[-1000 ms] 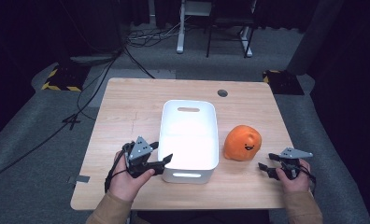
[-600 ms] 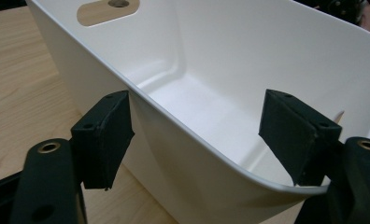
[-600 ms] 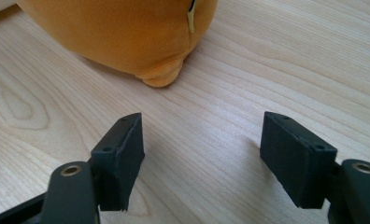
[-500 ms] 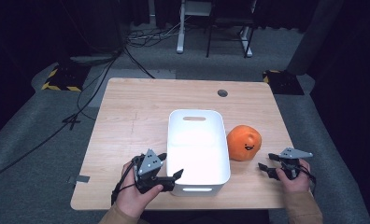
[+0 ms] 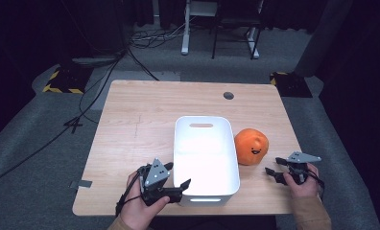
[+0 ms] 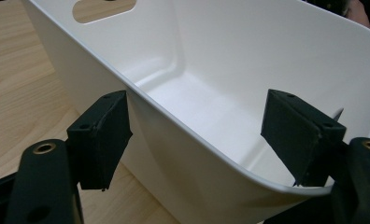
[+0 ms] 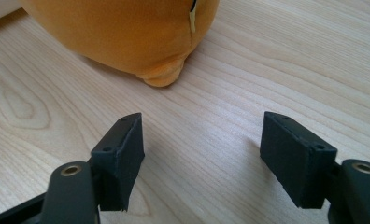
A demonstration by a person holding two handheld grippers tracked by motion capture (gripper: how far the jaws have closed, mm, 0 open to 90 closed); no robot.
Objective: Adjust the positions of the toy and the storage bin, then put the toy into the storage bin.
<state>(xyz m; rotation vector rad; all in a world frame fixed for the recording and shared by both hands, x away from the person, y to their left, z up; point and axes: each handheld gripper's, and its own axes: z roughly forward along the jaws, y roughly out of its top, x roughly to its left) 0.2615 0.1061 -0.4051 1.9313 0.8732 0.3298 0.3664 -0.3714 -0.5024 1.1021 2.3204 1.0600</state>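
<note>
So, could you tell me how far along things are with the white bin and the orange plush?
Done: the white bin now sits right beside the orange plush, having slid toward it. In hand: the left tool straddles the bin's near wall; its jaws have just been opening, pads off the plastic. Left: the plush lies on the table outside the empty bin, the open right tool pointing at it.

Bright table, dark room around it

From the high view we see the table (image 5: pixel 145 120) evenly lit from above while the floor and backdrop fall to near black. The white bin (image 5: pixel 205 158) glares, blowing out its near wall. Both gripper views are sharp on the 2 jaws, with soft shadows under the orange plush (image 7: pixel 122 32).
</note>
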